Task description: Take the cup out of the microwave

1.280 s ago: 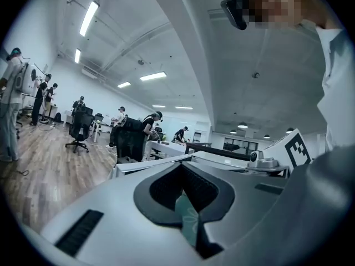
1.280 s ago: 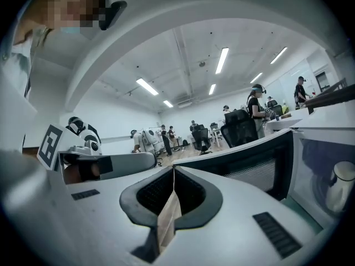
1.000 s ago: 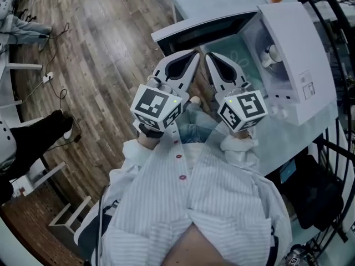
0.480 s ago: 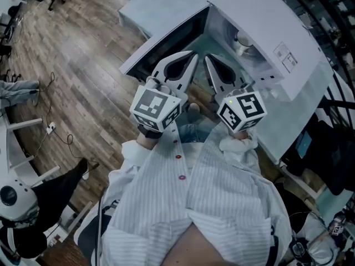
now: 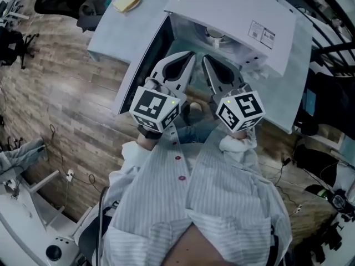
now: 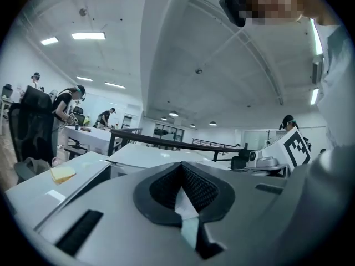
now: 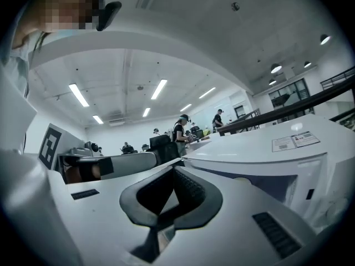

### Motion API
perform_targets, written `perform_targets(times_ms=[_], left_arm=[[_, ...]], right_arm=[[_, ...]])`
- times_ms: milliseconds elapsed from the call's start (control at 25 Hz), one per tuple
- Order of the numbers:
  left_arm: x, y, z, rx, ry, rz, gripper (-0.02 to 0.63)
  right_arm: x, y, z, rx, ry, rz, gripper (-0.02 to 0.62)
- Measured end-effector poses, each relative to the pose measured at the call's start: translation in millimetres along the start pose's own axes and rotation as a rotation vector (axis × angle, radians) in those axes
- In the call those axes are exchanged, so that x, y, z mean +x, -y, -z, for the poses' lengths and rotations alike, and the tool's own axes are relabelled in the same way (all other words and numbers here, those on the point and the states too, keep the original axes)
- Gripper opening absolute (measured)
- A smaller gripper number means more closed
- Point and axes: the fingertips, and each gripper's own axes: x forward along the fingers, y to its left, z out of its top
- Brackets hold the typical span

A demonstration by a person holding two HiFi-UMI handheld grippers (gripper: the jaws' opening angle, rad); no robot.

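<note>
1. Just beyond the two pairs of jaw tips, inside the open microwave (image 5: 233, 10), stands the cup (image 5: 215, 36). It's pale, upright and clear of both grippers.
2. Right gripper (image 5: 206, 57): jaws pressed fully together with nothing between them, tips aimed at the cavity mouth. The cup is a little ahead and slightly to their right.
3. Left gripper (image 5: 190, 53): jaws likewise closed tight and empty, just beside the right pair, with the cup ahead and off to the right.
4. Left of the left jaws, the microwave door (image 5: 143, 65) hangs wide open, dark glass showing.
5. Further out past the door, the pale table (image 5: 111, 37) carries a yellow slab (image 5: 126, 0).
6. Behind the jaws is the person's striped shirt (image 5: 222, 204).
</note>
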Motion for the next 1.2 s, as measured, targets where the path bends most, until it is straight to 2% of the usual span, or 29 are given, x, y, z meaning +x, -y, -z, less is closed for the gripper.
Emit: perform_targets(times_ms=[240,480,760,1200], left_arm=[[23.3,11.2,5.4,0.0,-0.022,0.135,0.009],[41.0,21.9,12.8,-0.013,-0.05,0.212,0.009],[44.1,23.6,26.0,-0.012,-0.081,0.233,0.009],[42.0,17.4,56.6,-0.022,-0.122,0.216,0.009]], right_arm=[[-15.4,22.1,1.2,-0.002,0.018,0.144,0.035],[-29.8,40.4,4.1,0.006,0.013,0.232,0.035],[-26.2,45.3,12.5,0.016,0.001,0.236,0.035],[-15.0,58.1,40.0,0.038,-0.037,0.241,0.035]])
